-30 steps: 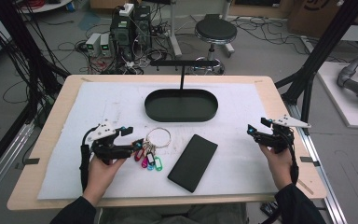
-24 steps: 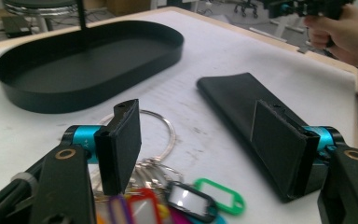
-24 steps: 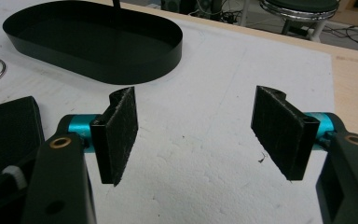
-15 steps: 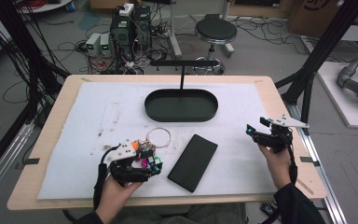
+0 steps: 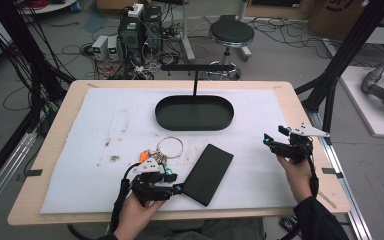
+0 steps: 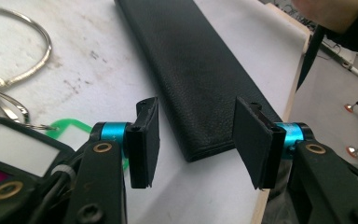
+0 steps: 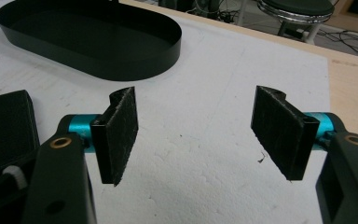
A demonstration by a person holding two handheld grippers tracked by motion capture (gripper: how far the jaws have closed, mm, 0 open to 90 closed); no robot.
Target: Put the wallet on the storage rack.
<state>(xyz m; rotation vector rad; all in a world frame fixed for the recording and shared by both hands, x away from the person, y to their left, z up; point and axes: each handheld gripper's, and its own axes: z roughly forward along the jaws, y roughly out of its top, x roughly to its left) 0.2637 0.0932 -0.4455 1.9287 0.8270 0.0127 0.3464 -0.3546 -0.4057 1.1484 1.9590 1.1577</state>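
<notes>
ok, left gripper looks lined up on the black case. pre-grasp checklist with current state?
1. Left gripper open: ok, both pads apart with nothing between them.
2. Aimed at the black case: ok, its near end sits in the gap ahead of the jaws.
3. Case flat on the white mat: ok.
4. Key bunch out of the closing path: cannot tell; a green tag lies right beside the left-hand pad.
5. Right gripper out of the way: ok, open, off at the right side of the mat.
6. Black oval tray empty: ok.
</notes>
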